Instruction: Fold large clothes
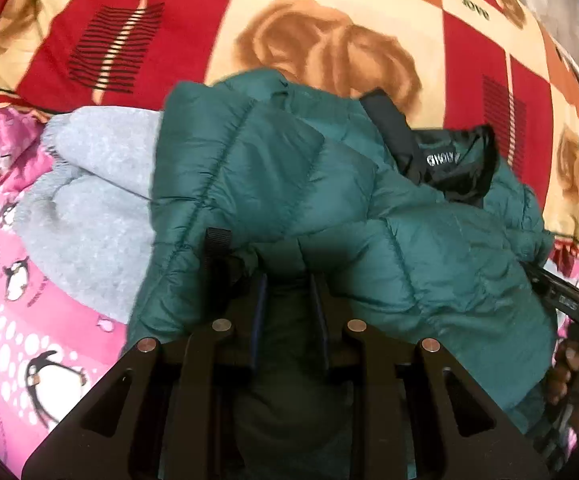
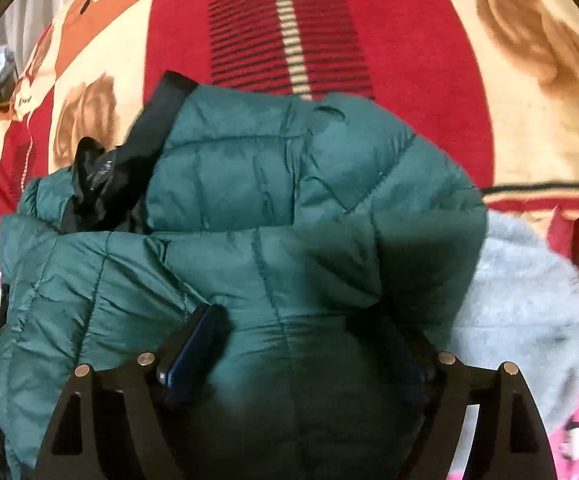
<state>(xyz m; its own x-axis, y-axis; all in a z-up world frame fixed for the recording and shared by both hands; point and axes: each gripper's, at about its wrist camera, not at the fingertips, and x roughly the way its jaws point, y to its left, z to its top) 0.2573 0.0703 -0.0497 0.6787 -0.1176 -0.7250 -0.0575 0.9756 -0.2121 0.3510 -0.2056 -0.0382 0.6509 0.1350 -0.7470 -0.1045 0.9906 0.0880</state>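
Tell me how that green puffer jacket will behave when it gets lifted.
The green puffer jacket is probably floppy: it slumps in loose folds. Its quilted, puffy panels suggest it is light for its bulk and springs back after pressing. The slightly shiny shell may slip in the right gripper.

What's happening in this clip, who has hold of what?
A person is folding a green puffer jacket on a bed covered by a red and cream patterned blanket. The left gripper is shut on a fold of the jacket. The right gripper stands wider, with the jacket bulging between its fingers. The jacket is bunched, black collar lining showing. A grey fleece garment lies beside it.
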